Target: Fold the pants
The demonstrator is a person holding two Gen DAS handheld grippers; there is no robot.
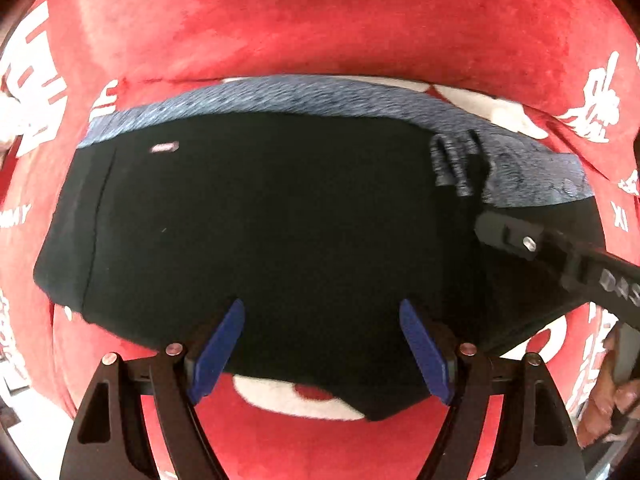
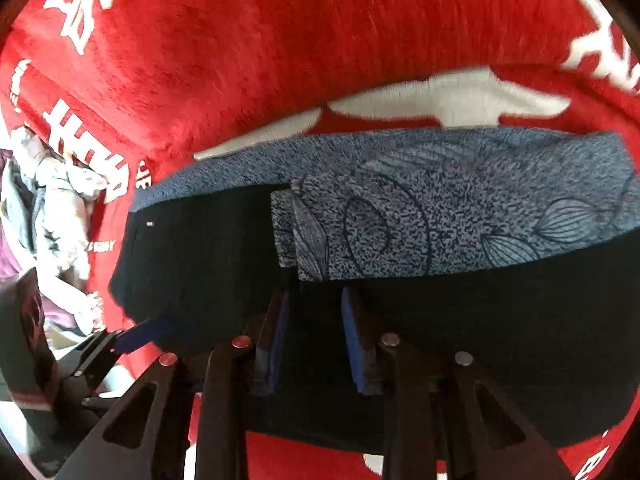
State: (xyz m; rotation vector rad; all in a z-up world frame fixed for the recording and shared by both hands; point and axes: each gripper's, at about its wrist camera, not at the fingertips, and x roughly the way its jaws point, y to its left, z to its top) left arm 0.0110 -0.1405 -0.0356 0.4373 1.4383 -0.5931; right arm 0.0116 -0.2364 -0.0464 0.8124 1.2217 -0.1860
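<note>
Black pants (image 1: 260, 220) with a blue-grey patterned waistband (image 1: 320, 94) lie folded flat on a red blanket (image 1: 320, 20). My left gripper (image 1: 322, 312) is open, its blue pads (image 1: 218, 350) spread over the near edge of the pants, holding nothing. My right gripper (image 2: 314, 300) hovers over the black fabric (image 2: 500, 320) just below the patterned band (image 2: 460, 208), jaws a little apart, nothing between them. The right gripper also shows at the right of the left wrist view (image 1: 560, 252).
The red blanket (image 2: 280, 40) with white lettering covers the whole surface. A pile of pale and purple clothes (image 2: 52, 220) lies at the left edge of the right wrist view. The left gripper's finger (image 2: 140, 334) shows there too.
</note>
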